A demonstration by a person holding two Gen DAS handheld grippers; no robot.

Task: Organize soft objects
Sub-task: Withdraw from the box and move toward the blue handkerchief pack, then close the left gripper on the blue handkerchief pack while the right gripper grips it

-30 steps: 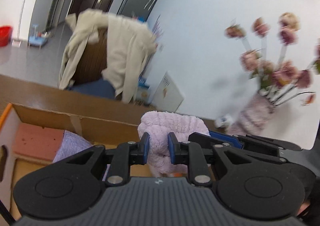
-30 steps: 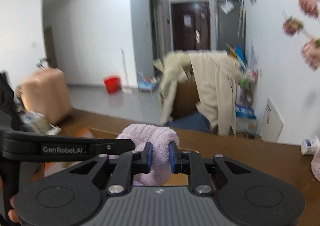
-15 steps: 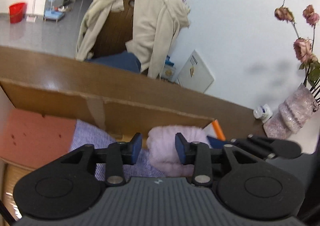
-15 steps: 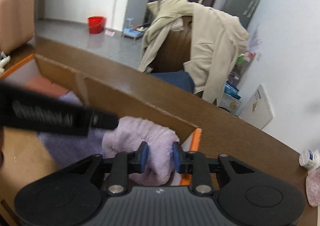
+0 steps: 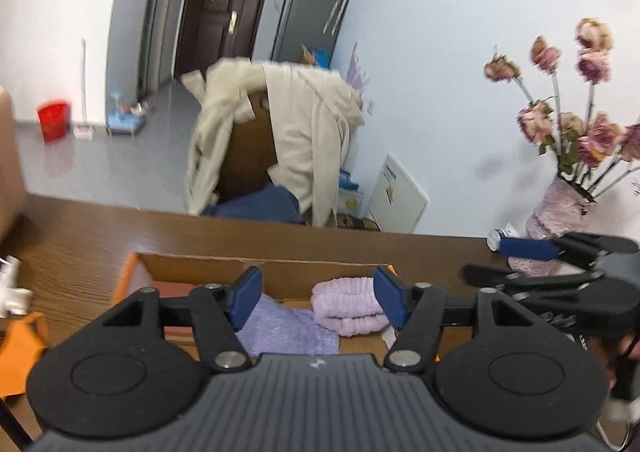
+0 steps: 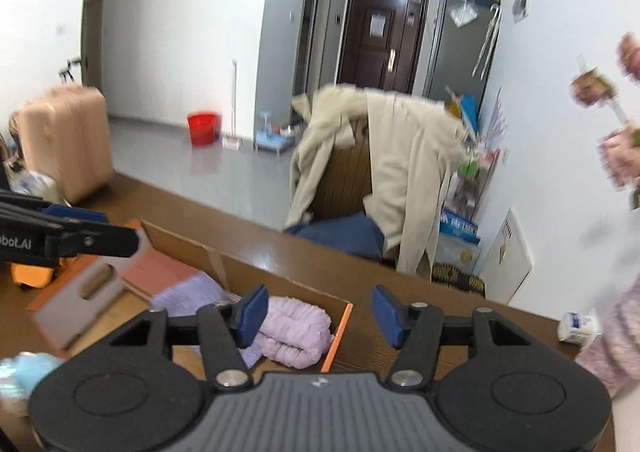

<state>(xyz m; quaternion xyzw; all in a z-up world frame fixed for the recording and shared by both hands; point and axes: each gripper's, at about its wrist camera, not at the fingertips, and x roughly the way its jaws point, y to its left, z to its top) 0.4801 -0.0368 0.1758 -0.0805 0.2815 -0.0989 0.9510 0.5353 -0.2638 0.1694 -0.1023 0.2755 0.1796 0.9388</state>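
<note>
In the left wrist view, the left gripper (image 5: 318,302) was seen with its jaws apart and opening, nothing pressed between the pads. The pink towel (image 5: 347,306) lay rolled in the box (image 5: 264,270), at about one o'clock from the gripper's midpoint, its long axis running from nine to three o'clock. A purple cloth (image 5: 286,334) lay just beside it, towards seven o'clock. The right gripper (image 5: 560,264) was seen at three o'clock, over the table (image 5: 80,236). In the right wrist view, the right gripper (image 6: 318,316) was likewise seen apart and opening, with nothing held. The towel (image 6: 294,332) lay at nine o'clock, behind the left pad, against the box's orange edge (image 6: 338,336). Neither gripper was judged clearly nearer; the towel was judged placed, so a fresh item would be sought next.
</note>
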